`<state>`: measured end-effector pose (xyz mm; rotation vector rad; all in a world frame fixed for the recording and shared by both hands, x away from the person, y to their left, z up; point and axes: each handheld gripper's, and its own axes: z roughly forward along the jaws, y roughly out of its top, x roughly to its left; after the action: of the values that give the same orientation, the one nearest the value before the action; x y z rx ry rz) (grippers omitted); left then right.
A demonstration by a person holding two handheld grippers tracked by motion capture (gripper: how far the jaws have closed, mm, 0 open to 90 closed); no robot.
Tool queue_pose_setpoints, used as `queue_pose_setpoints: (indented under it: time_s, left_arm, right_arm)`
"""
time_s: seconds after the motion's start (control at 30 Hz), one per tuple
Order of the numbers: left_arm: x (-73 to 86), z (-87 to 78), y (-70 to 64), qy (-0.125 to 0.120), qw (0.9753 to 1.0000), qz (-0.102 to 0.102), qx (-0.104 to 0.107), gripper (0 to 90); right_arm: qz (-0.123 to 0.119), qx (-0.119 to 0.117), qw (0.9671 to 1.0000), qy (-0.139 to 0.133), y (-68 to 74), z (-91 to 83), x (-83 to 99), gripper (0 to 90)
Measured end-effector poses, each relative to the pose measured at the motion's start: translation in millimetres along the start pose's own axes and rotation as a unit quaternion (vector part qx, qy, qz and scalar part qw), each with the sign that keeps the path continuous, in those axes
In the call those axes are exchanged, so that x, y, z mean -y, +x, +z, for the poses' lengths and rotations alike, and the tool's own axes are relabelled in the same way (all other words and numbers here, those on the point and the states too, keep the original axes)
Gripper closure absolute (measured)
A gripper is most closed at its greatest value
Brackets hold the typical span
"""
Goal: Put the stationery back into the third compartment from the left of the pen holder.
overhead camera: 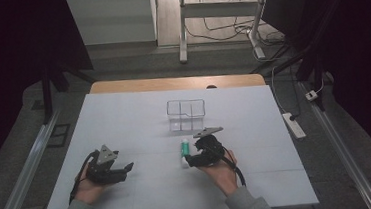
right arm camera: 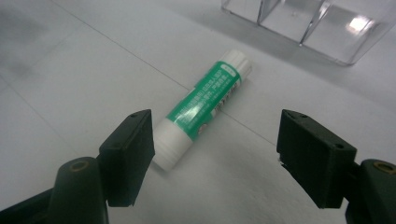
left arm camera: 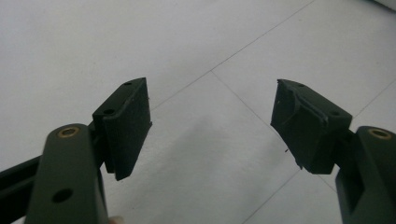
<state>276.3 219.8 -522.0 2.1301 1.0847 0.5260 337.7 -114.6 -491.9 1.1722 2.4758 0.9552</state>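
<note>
A green and white glue stick [overhead camera: 184,152] [right arm camera: 201,108] lies flat on the white table cover, a little in front of a clear plastic organizer [overhead camera: 186,115] [right arm camera: 309,27]. My right gripper [overhead camera: 190,160] [right arm camera: 215,156] is open and low over the near end of the stick, and its jaws stand either side without touching it. My left gripper [overhead camera: 127,169] [left arm camera: 211,128] rests at the front left of the table, open, with only bare table cover between its jaws.
The white cover [overhead camera: 124,119] spans the table, with a wooden edge [overhead camera: 177,83] at the back. Beyond it stand desk legs [overhead camera: 183,34] and cables on the floor. A power strip [overhead camera: 294,125] lies on the floor to the right.
</note>
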Motion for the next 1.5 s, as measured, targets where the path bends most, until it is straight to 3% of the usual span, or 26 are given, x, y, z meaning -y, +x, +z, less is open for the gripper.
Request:
queue_pose_setpoints:
  time_s: [0.43, 0.57, 0.77, 0.9, 1.1, 1.27, 1.5]
  left_arm:
    - [-1.1, 2.5, 0.8, 0.001, 1.0000, 0.001, -0.001, 28.5]
    - [-1.1, 1.9, 1.5, -0.002, 1.0000, 0.000, -0.001, 28.5]
    - [-1.3, 2.3, 1.3, -0.003, 1.0000, -0.001, -0.002, 28.5]
    - [-1.5, 2.5, 1.3, -0.002, 1.0000, 0.002, -0.002, 28.5]
    - [-1.5, 2.0, 2.4, -0.004, 1.0000, 0.000, -0.002, 28.6]
    - [-1.7, 2.3, 2.1, -0.003, 1.0000, 0.001, -0.002, 28.6]
    - [-2.0, 0.9, 1.8, -0.010, 0.9999, 0.001, -0.008, 28.8]
  right_arm:
    - [0.020, 0.006, 0.9986, 0.049, 17.5, 27.5, -9.9, 29.1]
    - [0.017, 0.022, 0.9977, 0.062, 21.9, 30.6, -11.7, 32.5]
    - [0.029, 0.026, 0.9955, 0.086, 23.4, 39.3, -11.7, 39.1]
    - [0.039, 0.032, 0.9947, 0.090, 23.4, 40.0, -13.5, 45.6]
    - [0.055, 0.048, 0.9927, 0.096, 19.1, 38.4, -15.1, 63.6]
    - [0.058, 0.047, 0.9924, 0.098, 17.9, 36.9, -14.7, 64.5]
    - [0.046, 0.023, 0.9961, 0.072, 14.2, 21.4, -15.6, 64.8]
